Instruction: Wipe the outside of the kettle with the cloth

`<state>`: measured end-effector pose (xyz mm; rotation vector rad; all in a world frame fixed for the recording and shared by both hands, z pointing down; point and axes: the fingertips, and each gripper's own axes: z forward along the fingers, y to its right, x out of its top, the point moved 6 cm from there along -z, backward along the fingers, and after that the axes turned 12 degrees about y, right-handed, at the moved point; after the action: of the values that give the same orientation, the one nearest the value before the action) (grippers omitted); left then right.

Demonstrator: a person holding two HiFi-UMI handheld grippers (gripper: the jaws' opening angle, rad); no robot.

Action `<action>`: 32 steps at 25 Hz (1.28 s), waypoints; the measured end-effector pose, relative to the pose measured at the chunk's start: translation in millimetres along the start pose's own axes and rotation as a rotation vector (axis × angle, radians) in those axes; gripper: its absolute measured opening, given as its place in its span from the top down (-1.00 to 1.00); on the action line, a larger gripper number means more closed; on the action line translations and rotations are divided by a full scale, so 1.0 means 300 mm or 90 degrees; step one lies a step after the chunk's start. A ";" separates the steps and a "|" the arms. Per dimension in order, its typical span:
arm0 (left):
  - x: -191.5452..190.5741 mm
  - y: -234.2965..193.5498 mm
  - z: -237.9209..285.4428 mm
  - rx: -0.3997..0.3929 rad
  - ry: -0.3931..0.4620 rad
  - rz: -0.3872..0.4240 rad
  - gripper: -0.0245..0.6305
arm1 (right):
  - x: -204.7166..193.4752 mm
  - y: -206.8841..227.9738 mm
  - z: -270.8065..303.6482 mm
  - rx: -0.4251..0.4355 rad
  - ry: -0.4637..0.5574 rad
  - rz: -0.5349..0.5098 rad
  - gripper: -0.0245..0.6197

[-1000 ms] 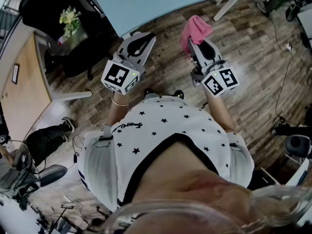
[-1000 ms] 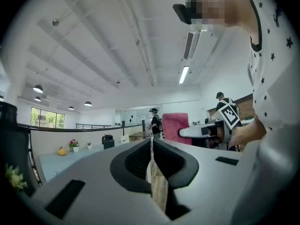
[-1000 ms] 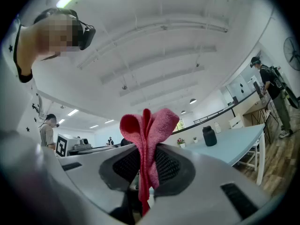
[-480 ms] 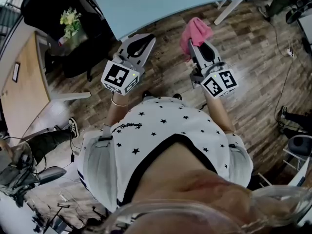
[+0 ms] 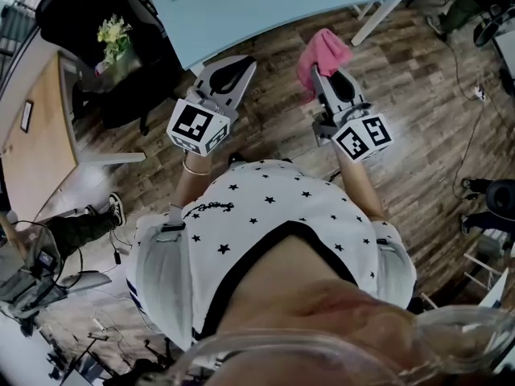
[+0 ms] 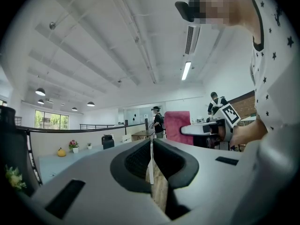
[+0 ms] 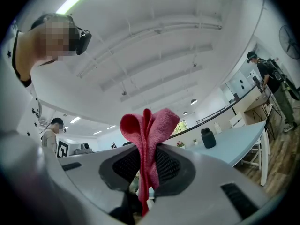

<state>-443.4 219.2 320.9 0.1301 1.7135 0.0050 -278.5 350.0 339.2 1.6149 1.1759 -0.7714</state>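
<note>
My right gripper (image 5: 319, 72) is shut on a pink cloth (image 5: 323, 50), which bunches up above the jaws (image 7: 149, 125). It is held over the wooden floor, just short of the light blue table (image 5: 265, 2). My left gripper (image 5: 231, 74) is level with it on the left, its jaws closed together with nothing between them (image 6: 151, 165). A dark kettle (image 7: 207, 138) stands far off on the blue tabletop in the right gripper view; the left gripper view shows the kettle (image 6: 108, 141) small. The head view does not show it.
A black chair and a vase of flowers (image 5: 114, 32) stand left of the table. A wooden desk (image 5: 40, 135) lies at the far left. A person's legs (image 5: 80, 223) are at lower left. White table legs (image 5: 374, 14) and cables lie on the right.
Both grippers stay almost where they were, the cloth still held. The legs at the lower left have stepped further left, and a foot at the right edge has shifted.
</note>
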 end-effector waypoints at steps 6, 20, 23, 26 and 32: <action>-0.008 0.086 0.076 -0.002 -0.003 0.004 0.80 | 0.058 0.075 -0.083 -0.009 0.010 0.000 0.69; -0.055 0.226 0.174 -0.045 -0.019 -0.014 0.80 | 0.090 0.169 -0.261 -0.062 0.018 0.015 0.69; -0.070 0.230 0.204 -0.062 -0.021 -0.020 0.80 | 0.088 0.188 -0.276 -0.079 0.017 0.016 0.69; -0.085 0.220 0.238 -0.076 -0.023 -0.026 0.80 | 0.088 0.221 -0.275 -0.094 0.016 0.014 0.69; -0.119 0.131 0.329 -0.086 -0.015 -0.026 0.80 | 0.091 0.287 -0.210 -0.111 0.018 -0.002 0.69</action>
<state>-337.7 248.1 344.5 -0.0047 1.6868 0.0894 -191.1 411.6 365.1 1.4835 1.2313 -0.6324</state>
